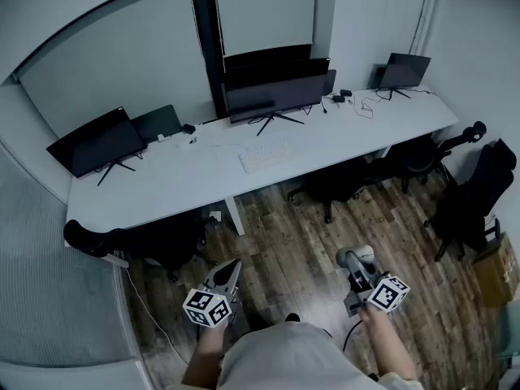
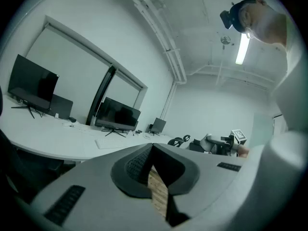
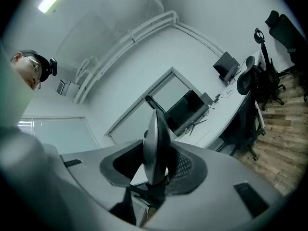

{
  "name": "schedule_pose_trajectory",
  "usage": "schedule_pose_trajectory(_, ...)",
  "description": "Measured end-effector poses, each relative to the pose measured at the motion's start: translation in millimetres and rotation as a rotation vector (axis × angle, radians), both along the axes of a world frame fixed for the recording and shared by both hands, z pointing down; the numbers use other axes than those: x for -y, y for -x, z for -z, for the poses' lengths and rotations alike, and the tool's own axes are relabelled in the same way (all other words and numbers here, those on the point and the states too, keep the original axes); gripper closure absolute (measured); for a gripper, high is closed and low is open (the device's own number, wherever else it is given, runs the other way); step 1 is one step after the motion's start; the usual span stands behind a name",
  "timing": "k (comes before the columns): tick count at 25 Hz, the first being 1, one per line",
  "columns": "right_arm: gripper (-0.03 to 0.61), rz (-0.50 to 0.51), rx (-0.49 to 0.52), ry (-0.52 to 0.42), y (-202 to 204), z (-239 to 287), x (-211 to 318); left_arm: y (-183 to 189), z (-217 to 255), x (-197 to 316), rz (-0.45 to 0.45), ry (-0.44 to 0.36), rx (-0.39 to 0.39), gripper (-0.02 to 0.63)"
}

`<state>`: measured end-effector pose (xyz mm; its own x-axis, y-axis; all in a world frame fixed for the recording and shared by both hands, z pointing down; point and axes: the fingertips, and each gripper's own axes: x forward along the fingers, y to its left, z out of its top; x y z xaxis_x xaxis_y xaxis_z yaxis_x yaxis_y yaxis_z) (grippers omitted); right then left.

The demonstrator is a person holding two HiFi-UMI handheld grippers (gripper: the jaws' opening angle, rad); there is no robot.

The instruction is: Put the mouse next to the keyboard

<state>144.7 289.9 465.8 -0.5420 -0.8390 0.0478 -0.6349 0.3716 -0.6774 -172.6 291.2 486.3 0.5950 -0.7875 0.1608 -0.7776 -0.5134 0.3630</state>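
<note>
- So, the right gripper is clamping its jaws on a light grey rounded computer mouse. In the right gripper view the mouse is sitting edge-on between the jaws of that gripper, up in the air and off any surface.
- Meanwhile the left gripper is carrying nothing. In its own view the left gripper is showing its jaws pressed together at the tips, with only a sliver of floor behind them.
- Both grippers are hovering over the brown wooden plank floor in front of the person, well apart from the long white desk.
- A flat white keyboard is lying on that desk, just in front of the big black middle monitor, so the mouse is being held well away from it.
- Black office chairs are sitting along the desk's near edge.
</note>
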Motion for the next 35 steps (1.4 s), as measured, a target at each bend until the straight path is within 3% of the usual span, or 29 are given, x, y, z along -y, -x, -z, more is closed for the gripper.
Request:
schedule_pose_trajectory(16,0.426,0.03,0.079,-0.001,-2,2,3,-8,-6,-1,0.007,0.017,0.007,0.597)
schedule_pose_trajectory(35,0.426,0.114,0.047,0.016,-43,-8,42,-51,-12,23,0.074,0.019,0.042,0.597)
